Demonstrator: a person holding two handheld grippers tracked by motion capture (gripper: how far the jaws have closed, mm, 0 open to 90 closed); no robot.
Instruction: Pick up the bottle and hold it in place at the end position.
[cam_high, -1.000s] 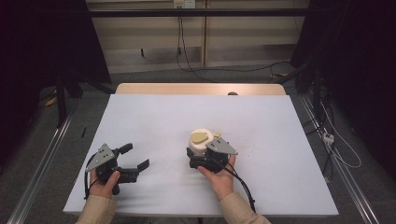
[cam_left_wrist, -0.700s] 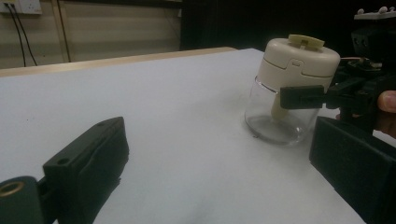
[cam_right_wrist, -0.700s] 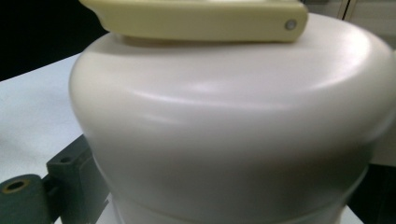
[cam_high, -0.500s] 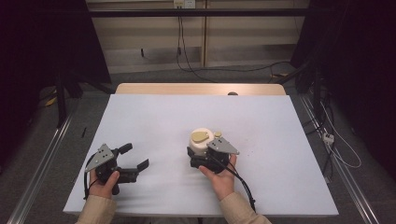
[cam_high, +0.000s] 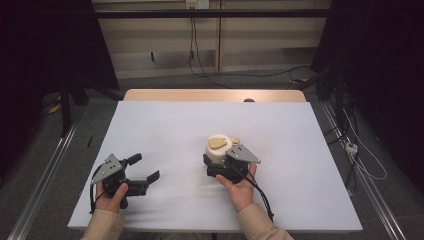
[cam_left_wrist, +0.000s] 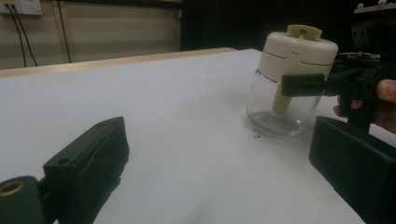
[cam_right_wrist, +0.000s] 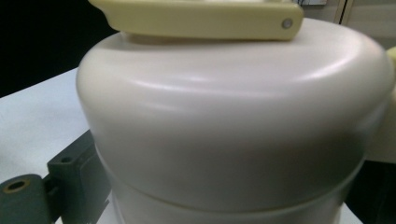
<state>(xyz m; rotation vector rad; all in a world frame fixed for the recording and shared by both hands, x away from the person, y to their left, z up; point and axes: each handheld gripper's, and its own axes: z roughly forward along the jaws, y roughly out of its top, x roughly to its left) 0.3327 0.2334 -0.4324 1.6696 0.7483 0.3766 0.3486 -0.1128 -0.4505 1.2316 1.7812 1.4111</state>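
A glass jar (cam_high: 215, 151) with a cream lid and a pale yellow handle on top stands on the white table (cam_high: 165, 130), right of the middle. My right gripper (cam_high: 214, 163) is shut on the jar from the near side, its jaws pressed against the jar just under the lid. The right gripper view looks straight at the jar's lid (cam_right_wrist: 233, 116), with one finger (cam_right_wrist: 70, 177) against its left side. My left gripper (cam_high: 144, 168) rests open on the table at the front left. Between its jaws (cam_left_wrist: 219, 158) I see the jar (cam_left_wrist: 294, 70) and the right gripper (cam_left_wrist: 301, 85) across it.
A small yellow round piece (cam_high: 236, 141) sits just behind and right of the jar. The wooden table edge (cam_high: 210, 95) runs along the back. Cables lie on the floor behind and to the right of the table.
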